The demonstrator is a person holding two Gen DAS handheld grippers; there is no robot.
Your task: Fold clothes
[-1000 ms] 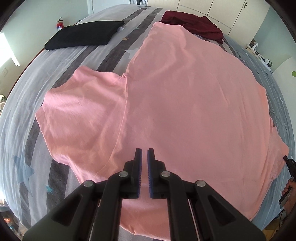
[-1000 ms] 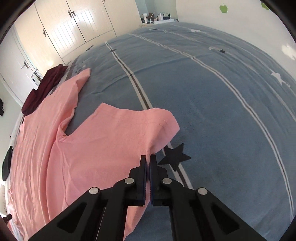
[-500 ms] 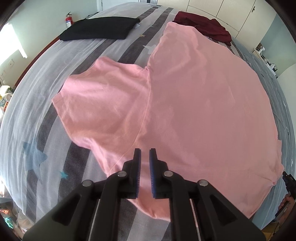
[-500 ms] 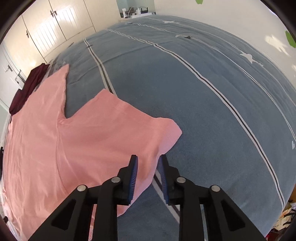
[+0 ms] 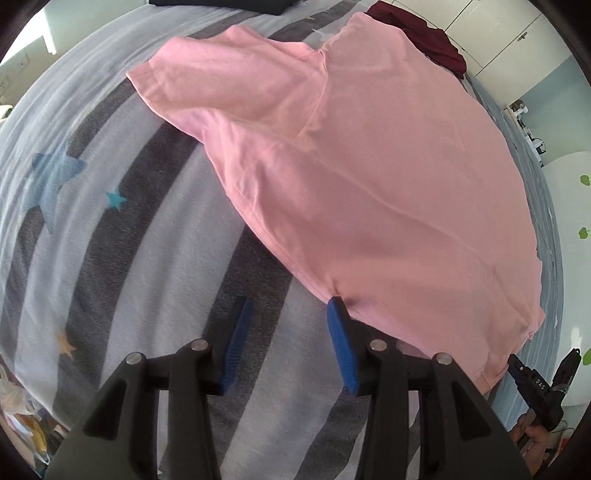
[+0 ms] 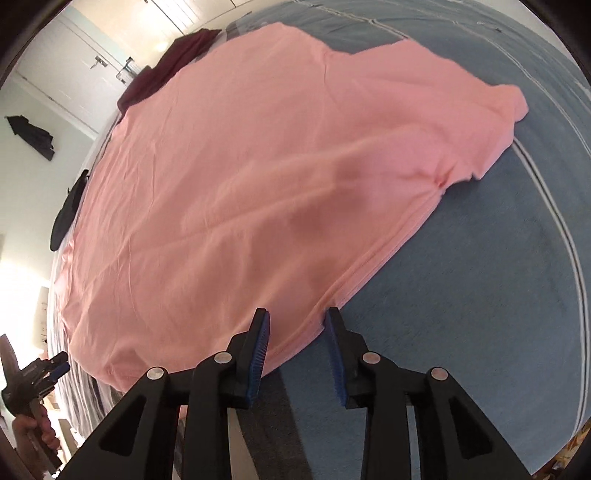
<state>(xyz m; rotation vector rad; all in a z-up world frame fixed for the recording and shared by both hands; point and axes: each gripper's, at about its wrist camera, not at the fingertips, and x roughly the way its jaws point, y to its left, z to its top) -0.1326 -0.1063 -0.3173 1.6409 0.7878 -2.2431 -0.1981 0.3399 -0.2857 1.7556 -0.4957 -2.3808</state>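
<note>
1. The pink shirt (image 5: 362, 177) lies flat on the bed (image 5: 110, 258), filling the upper right of the left view.
2. Left gripper (image 5: 286, 306): jaws opening, empty, shirt corner at their right.
3. Right gripper (image 6: 295, 317): jaws opening astride the near hem.

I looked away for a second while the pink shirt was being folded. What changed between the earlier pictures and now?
Both grippers were shut a second ago. Now the left gripper has slid off the pink shirt to its edge, jaws opening over bare bedspread. The right gripper has left the sleeve for the shirt's near edge, jaws opening around the fabric. The shirt, maroon garment and black garment stayed put.
</note>
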